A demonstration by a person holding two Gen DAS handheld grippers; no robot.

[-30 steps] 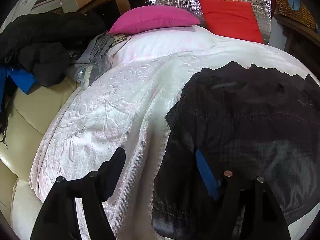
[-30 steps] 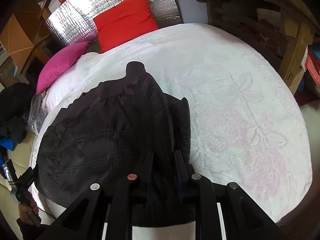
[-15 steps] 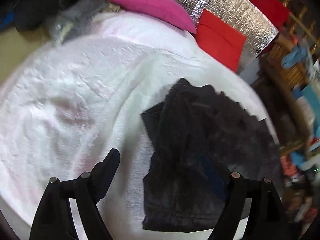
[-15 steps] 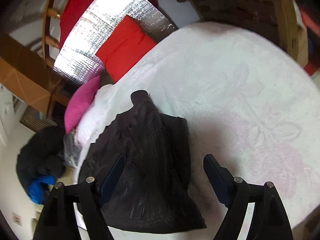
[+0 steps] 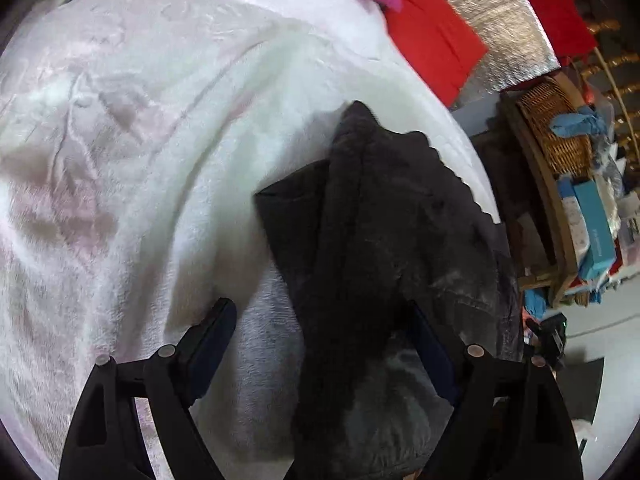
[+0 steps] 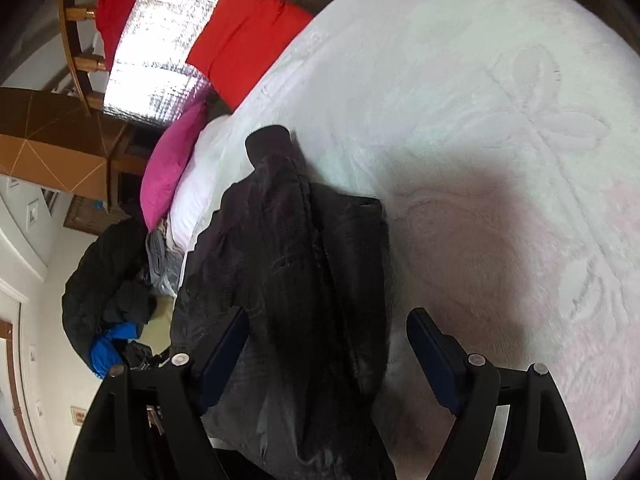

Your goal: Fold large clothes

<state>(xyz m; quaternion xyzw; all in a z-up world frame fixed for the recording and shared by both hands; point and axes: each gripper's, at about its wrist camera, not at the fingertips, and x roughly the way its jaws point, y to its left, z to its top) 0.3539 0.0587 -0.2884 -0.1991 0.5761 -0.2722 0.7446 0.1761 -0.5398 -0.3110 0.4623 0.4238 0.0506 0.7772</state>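
Note:
A dark grey-black garment [image 5: 384, 240] lies folded lengthwise on a bed covered by a white embossed blanket [image 5: 140, 160]. It also shows in the right wrist view [image 6: 296, 264], with a narrow end pointing toward the pillows. My left gripper [image 5: 320, 328] is open and hovers above the near part of the garment, its jaws apart on either side of the fold. My right gripper [image 6: 328, 336] is open too, over the garment's near end, holding nothing.
A red pillow [image 5: 436, 36] and a pink pillow [image 6: 176, 164] lie at the head of the bed against silver foil. A pile of dark clothes [image 6: 104, 288] lies left of the bed. A wicker basket [image 5: 556, 128] and shelves stand on the other side.
The right gripper opened and let go of the garment. Both grippers tilted and moved closer over the garment, which is now folded narrower than a second ago.

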